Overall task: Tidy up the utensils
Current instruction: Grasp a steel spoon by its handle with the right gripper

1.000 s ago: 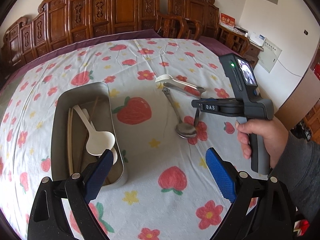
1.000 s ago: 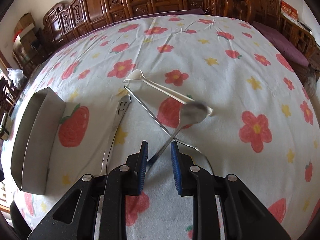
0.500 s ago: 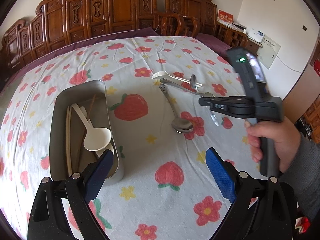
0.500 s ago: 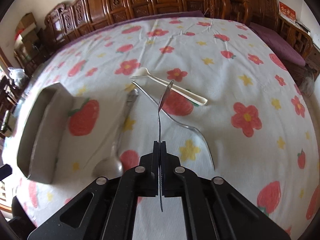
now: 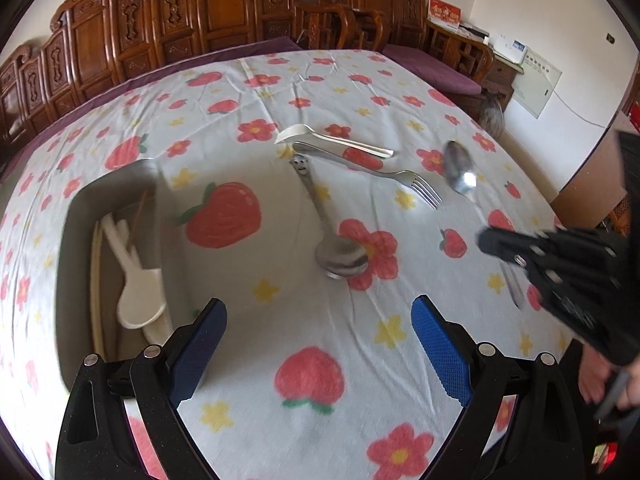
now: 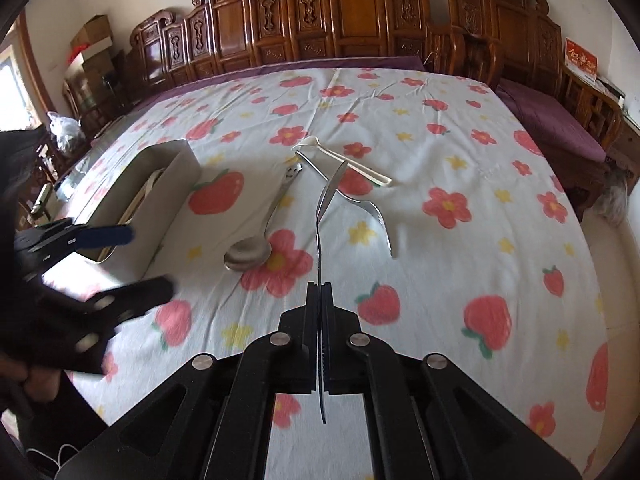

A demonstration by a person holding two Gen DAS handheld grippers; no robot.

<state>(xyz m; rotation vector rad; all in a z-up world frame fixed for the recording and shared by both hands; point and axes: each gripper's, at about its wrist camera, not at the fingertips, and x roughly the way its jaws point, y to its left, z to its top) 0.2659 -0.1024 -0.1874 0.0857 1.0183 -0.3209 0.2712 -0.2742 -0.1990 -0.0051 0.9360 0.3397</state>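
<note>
Right gripper (image 6: 320, 292), at lower centre of the right wrist view, clamped tight on the handle of a metal spoon (image 6: 325, 216), held edge-on and lifted clear of the flowered tablecloth (image 6: 480, 152), bowl pointing toward the frame's middle. Same spoon seen at upper right of the left wrist view. Left gripper (image 5: 320, 320), at the bottom of the left wrist view, spread wide with nothing between the blue pads (image 5: 438, 348). Lay on the cloth mid-frame: a second metal spoon (image 5: 340, 252) with a smiling face on its handle, a fork (image 5: 400, 178) just beyond it, and a white plastic spoon (image 5: 332, 140) crossing the fork's handle. Stood at left of the frame: a metal tray (image 5: 74, 240) holding white plastic spoons (image 5: 136, 280) and chopsticks (image 5: 95, 280).
</note>
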